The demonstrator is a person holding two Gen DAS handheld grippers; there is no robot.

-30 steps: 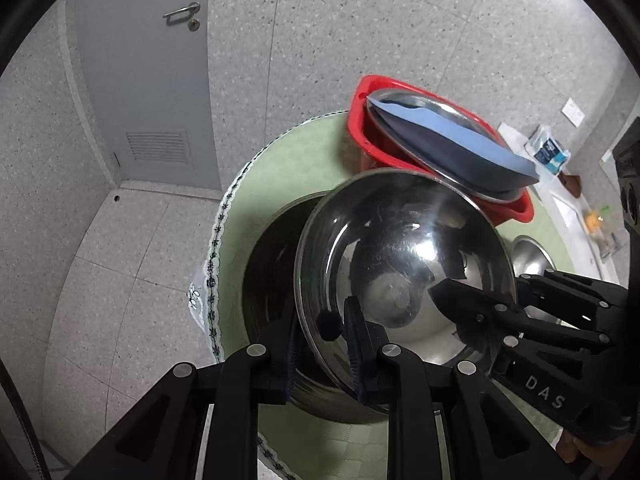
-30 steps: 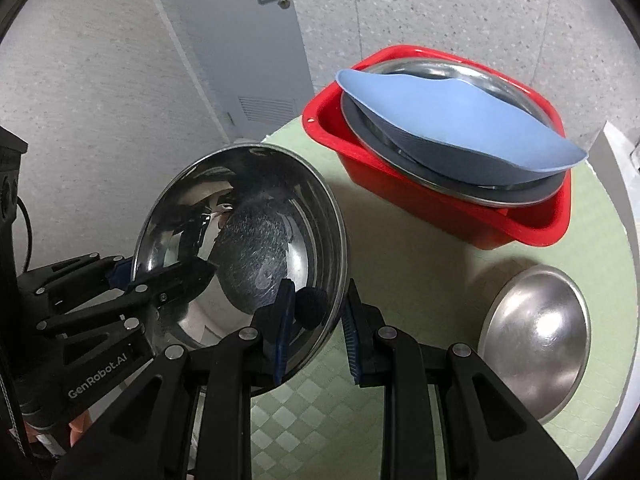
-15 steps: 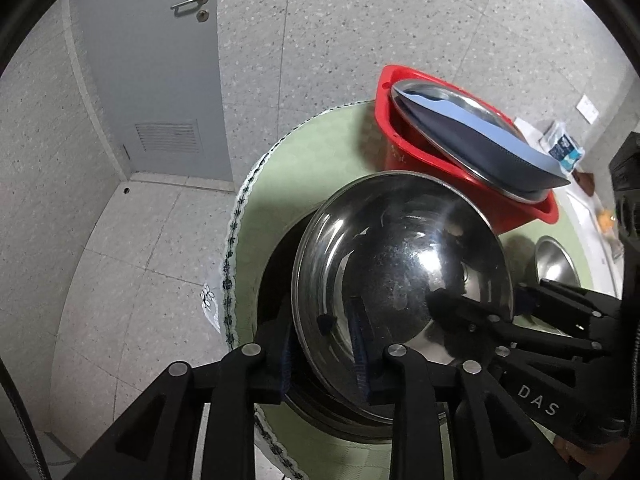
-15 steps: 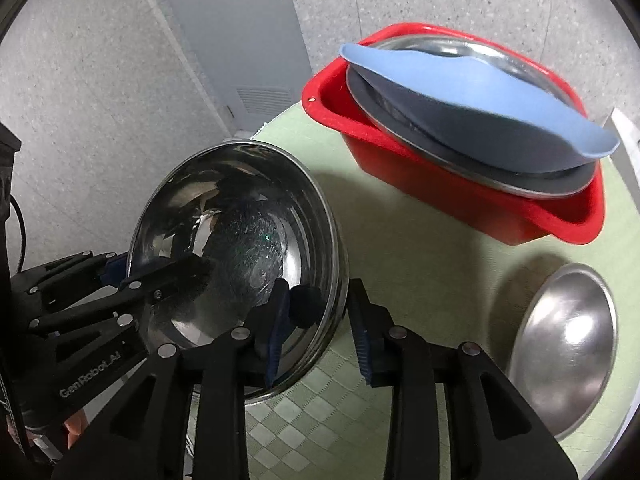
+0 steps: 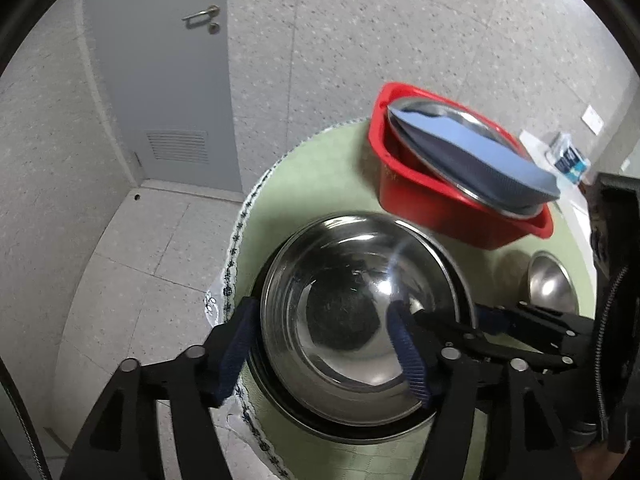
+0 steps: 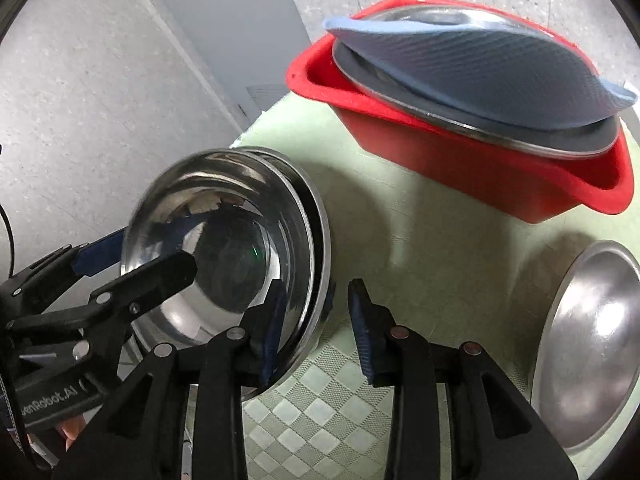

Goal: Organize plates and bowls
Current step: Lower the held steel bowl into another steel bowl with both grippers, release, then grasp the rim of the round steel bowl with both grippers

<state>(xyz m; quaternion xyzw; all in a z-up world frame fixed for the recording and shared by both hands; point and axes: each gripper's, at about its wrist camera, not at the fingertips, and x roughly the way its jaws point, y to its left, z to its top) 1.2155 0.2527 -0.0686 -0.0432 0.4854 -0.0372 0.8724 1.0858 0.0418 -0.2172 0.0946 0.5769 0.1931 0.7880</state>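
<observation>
Bowls of polished steel sit nested near the edge of a round tabletop (image 5: 320,168) with a pale green cover; the inner steel bowl (image 5: 344,320) rests inside a slightly larger outer bowl (image 6: 318,248). The left tongs (image 5: 320,350) are spread wide, one blue pad outside the rim and the other inside the inner bowl, neither pressing on metal. The right tongs (image 6: 314,328) are likewise released, their pads straddling the opposite rim of the stack with a gap on each side, so nothing is gripped.

Beyond the stack, toward the back of the tabletop, a red basin (image 6: 480,168) holds a large steel plate (image 5: 452,108) with a blue plate (image 6: 480,64) tilted on top of it. To the right, apart from the stack, a smaller steel bowl (image 6: 592,352) lies upside down.

The step in hand appears to be letting go after nesting the bowls. To do it well, both tongs should lift straight away from the rims without brushing them, since the stack sits close to the tabletop edge and smooth steel slides easily. The upside-down bowl probably comes next; it would need turning over before joining the stack.
</observation>
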